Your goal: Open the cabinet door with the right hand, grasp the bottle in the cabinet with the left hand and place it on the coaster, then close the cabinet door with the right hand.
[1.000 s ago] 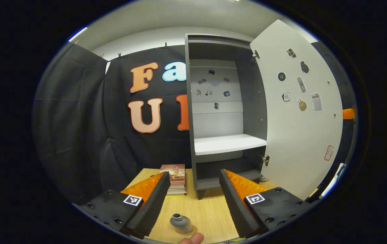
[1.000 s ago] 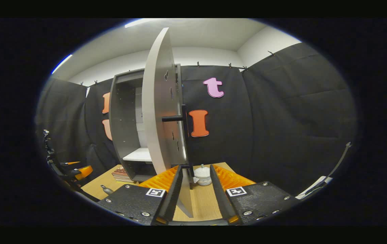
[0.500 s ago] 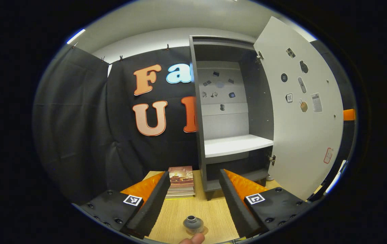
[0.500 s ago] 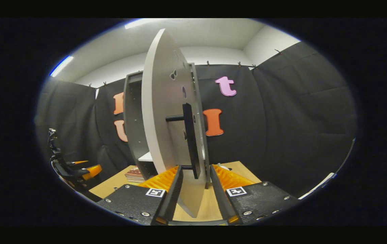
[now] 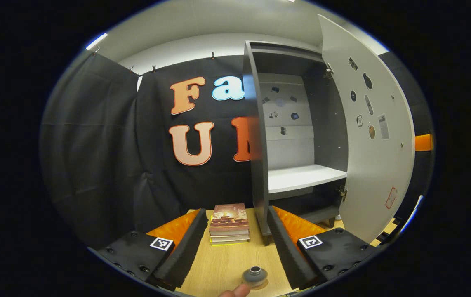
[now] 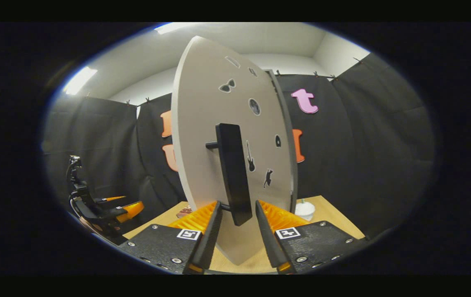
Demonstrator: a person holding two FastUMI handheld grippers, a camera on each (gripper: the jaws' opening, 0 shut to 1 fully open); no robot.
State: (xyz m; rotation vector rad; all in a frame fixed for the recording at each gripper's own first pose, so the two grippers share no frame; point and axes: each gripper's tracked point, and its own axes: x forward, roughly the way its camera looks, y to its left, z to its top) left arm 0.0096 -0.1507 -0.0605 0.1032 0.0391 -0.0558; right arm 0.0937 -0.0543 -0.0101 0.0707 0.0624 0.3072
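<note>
Left gripper view
Left gripper: jaws spread wide, nothing held between them.
Bottle: upright on the wooden table, low in frame, between the finger bases but touching neither.
Coaster: thin disc under the bottle; only an edge visible.
Fingertip: person's, at the bottom edge, just beside the bottle.
Books: small stack flat on the table, between the two fingers in frame, just left of the cabinet foot.
Cabinet: dark carcass, standing on the table against the booth wall; white shelf bare.
Cabinet door: swung out to the right, inner face toward camera, stickers on it.

Right gripper view
Right gripper: jaws partly open, either side of the handle's lower end; contact with the pads cannot be told.
Handle: dark vertical bar on the door's outer face, lower end between the fingers.
Cabinet door: outer face angled toward camera, stickers on it, partway between open and shut.
Cabinet: only the narrow right edge seen behind the door.
Left gripper: far left, above the table edge, well apart from the door.
White cup: on the table, right of the door.
</note>
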